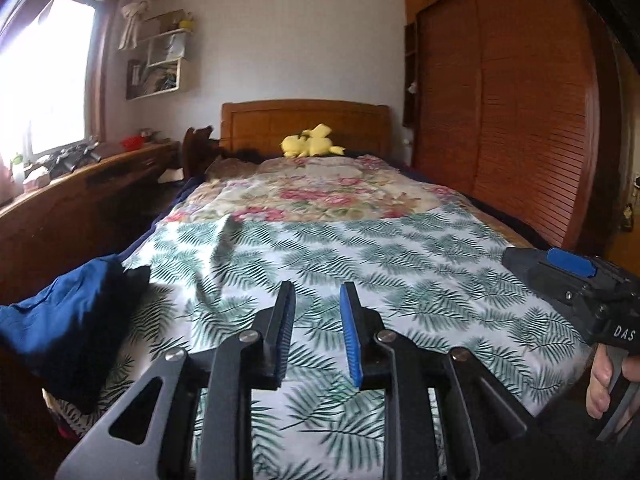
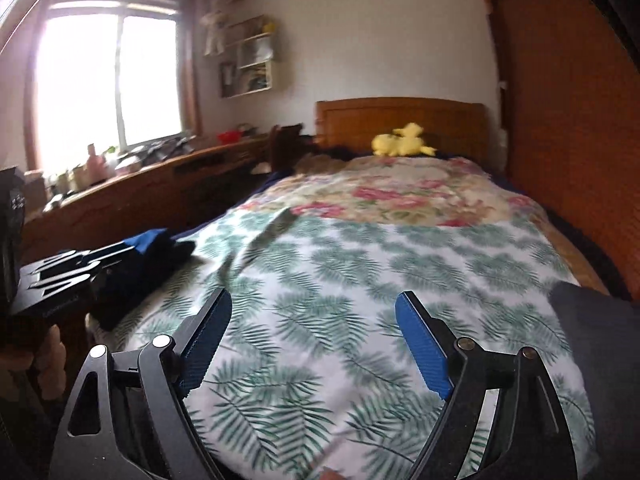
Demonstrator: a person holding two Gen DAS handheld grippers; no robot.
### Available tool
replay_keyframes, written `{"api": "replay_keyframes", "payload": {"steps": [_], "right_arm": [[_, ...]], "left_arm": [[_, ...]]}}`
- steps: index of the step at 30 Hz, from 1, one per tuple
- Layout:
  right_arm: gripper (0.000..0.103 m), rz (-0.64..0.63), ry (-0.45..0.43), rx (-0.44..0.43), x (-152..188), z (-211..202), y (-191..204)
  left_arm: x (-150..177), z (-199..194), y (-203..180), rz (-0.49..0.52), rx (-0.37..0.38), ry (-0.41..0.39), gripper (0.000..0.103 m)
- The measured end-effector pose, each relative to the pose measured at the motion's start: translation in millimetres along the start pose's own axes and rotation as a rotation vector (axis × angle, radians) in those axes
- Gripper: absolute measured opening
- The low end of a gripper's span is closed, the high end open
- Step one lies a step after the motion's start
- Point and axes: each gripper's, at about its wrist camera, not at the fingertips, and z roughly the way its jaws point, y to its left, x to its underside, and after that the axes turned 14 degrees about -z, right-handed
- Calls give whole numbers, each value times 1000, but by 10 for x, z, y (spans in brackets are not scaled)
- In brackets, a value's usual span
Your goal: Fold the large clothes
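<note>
"DAS" on right gripper [image 1: 520, 258], fingers apart

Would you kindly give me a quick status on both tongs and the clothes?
Left tongs narrowly open, empty. Right tongs wide open, empty. Blue garment bunched at bed's left edge, untouched. Leaf-print sheet ahead.

Green-fern white sheet [image 1: 360, 256], blue garment [image 1: 60, 312]

The white letters "DAS" stand on the black body of the right gripper [image 1: 532, 268] (at the left wrist view's right edge); nothing else reads clearly.
</note>
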Motion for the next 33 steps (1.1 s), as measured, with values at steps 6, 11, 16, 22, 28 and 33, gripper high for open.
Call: {"api": "replay_keyframes", "payload": {"steps": [6,11,16,22,28,33], "right_arm": [[86,47,-34,89,137,-369,-233],[86,59,-53,145,268,-630,-304],[86,34,-66,195,382,-773,-237],[86,45,-69,178,390,-740,-206],[86,55,-74,174,386,-736,-203],[86,63,-78,175,409,-750,-200]], "left_arm": [[90,-142,-240,18,33,-9,22],[178,-295,-319,49,38,-27,23],[221,-336,-352,49,48,-24,23],[246,-352,-377,56,43,-24,24],[265,-356,-370,50,41,-27,24],[267,-367,-361,45,44,-27,24]]}}
